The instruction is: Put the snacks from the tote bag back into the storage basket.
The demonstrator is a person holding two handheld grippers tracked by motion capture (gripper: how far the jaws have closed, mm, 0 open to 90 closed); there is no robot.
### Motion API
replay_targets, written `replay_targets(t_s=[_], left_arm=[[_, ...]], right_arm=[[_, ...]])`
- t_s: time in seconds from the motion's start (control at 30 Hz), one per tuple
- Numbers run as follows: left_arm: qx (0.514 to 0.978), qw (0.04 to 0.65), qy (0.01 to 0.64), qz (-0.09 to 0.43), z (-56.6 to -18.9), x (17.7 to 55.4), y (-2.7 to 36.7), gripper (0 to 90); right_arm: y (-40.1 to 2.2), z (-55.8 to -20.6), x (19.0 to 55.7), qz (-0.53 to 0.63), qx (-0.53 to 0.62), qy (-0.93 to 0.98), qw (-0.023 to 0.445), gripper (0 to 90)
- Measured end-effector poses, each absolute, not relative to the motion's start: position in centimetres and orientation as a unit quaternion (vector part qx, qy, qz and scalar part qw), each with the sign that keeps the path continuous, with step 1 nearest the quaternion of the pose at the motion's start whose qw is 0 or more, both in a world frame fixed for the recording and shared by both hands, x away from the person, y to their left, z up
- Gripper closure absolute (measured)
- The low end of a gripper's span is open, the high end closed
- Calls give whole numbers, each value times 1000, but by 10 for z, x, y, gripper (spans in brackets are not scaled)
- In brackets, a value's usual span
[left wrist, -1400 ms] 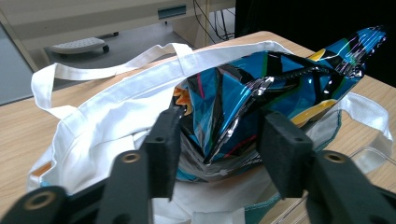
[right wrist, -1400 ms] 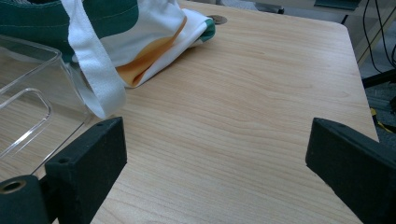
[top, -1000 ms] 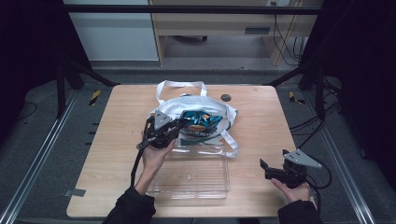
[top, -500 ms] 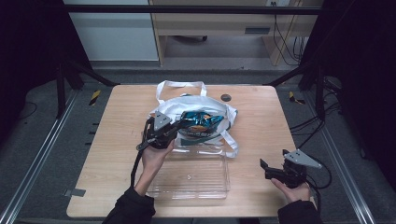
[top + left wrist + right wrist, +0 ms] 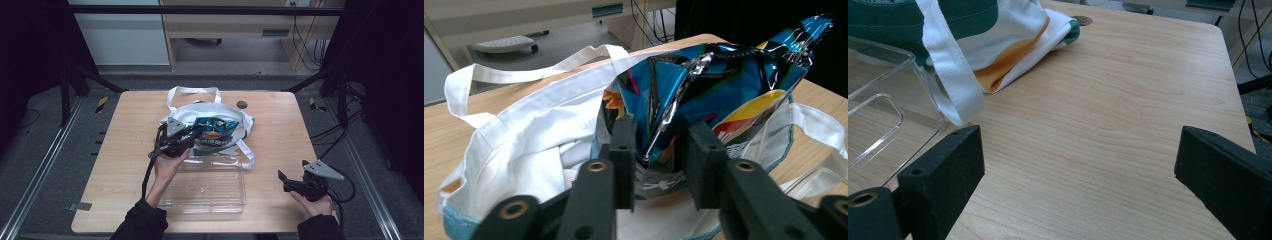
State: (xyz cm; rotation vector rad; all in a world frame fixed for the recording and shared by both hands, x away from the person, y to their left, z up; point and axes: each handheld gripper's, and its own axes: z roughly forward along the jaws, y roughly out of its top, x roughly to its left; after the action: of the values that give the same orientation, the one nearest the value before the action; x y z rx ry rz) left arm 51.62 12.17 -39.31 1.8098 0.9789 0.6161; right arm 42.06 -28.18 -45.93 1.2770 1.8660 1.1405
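The snack bag (image 5: 724, 85), blue and shiny, sits in the mouth of the white tote bag (image 5: 235, 125) at the middle of the table (image 5: 125, 165), its crinkled end poking out toward the left gripper (image 5: 656, 155). That gripper's jaws have just been opening: they stand at a narrow gap now, with a fold of the foil between them, and in the left gripper view the pads look to be just off the film rather than pinching it. So no real hold on the packet at this moment, I'd say. To do this well, the left gripper wants to bite again on the sealed end, where the foil is stiffest, not on a loose crease that will slide out. Then lift slowly, so the tote's rim doesn't come along. The clear plastic tray (image 5: 210, 192) lies just in front of the tote, a likely landing spot. The right gripper (image 5: 292, 181) waits near the table's right edge, jaws spread wide and holding nothing; it could pin the tote's strap (image 5: 950, 75) down.
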Motion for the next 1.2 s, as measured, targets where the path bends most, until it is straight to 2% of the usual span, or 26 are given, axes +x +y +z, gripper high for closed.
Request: replay_targets(t_s=[0.13,0.23,0.7,1.2], left_arm=[[745,470,401,251,-390,517,119,855],[746,466,404,252,-390,517,118,880],[720,500,410,253,-379,512,119,899],[679,554,408,257,-342,494,133,899]], right_arm=[[-282,-459,421,430,481,703,300,60],[-282,-459,421,430,481,703,300,60],[-282,-459,421,430,480,703,301,61],[-282,-459,420,430,482,702,300,62]])
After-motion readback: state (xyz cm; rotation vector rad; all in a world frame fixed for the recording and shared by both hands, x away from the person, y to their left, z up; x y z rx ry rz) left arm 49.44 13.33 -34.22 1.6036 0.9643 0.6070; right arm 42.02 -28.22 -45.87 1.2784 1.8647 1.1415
